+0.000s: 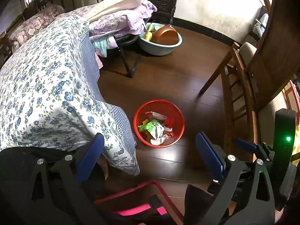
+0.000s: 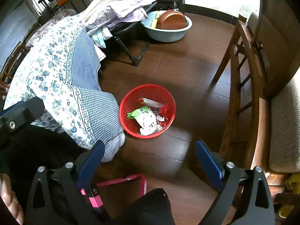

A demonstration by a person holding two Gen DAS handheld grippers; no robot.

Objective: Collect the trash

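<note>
A red plastic basket (image 1: pixel 138 112) (image 2: pixel 127 101) stands on the dark wooden floor beside the bed. It holds crumpled trash: a green and white wrapper (image 1: pixel 152 127) (image 2: pixel 143 116), a small carton (image 1: pixel 156 114) (image 2: pixel 151 102) and white paper scraps. My left gripper (image 1: pixel 150 150) hangs open above and short of the basket, nothing between its blue pads. My right gripper (image 2: pixel 150 153) is open too, likewise empty, hovering just in front of the basket. In the left wrist view the right gripper's body with a green light (image 1: pixel 285 136) shows at the right edge.
A bed with a blue floral quilt (image 1: pixel 43 86) (image 2: pixel 61 78) fills the left. A wooden chair (image 1: pixel 236 86) (image 2: pixel 243 75) stands right. Farther back sits a pale blue basin (image 1: pixel 159 46) (image 2: pixel 166 32) holding a brown pan. A pink frame (image 1: pixel 146 193) (image 2: pixel 131 181) lies below.
</note>
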